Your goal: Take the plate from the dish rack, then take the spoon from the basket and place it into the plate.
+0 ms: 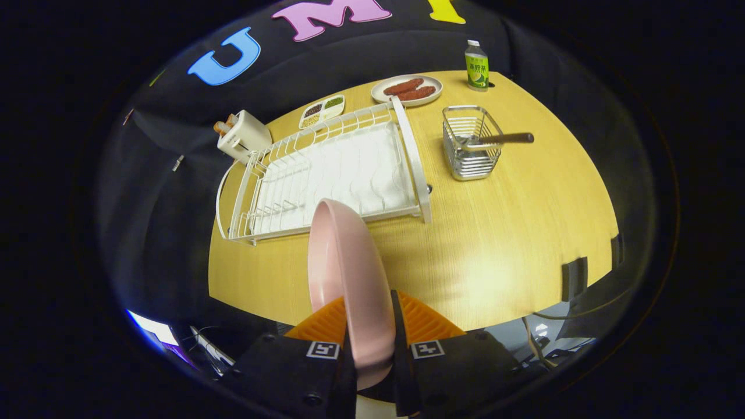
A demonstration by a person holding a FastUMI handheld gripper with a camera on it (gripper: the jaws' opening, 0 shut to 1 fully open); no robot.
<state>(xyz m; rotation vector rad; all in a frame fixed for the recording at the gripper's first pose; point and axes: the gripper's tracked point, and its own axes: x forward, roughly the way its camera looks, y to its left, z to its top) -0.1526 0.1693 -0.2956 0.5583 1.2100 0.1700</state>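
Note:
A pink plate stands on edge between my two fingers, and my gripper is shut on its rim. I hold it in the air above the yellow table, on the near side of the white dish rack. The rack's slots hold nothing. Beyond the fingers to the right stands a wire basket with a spoon in it, its dark handle sticking out over the basket's right rim.
At the back of the table are a plate of sausages, a green-labelled bottle, a small divided dish and a white toaster. Bare tabletop lies between the rack, the basket and the near edge.

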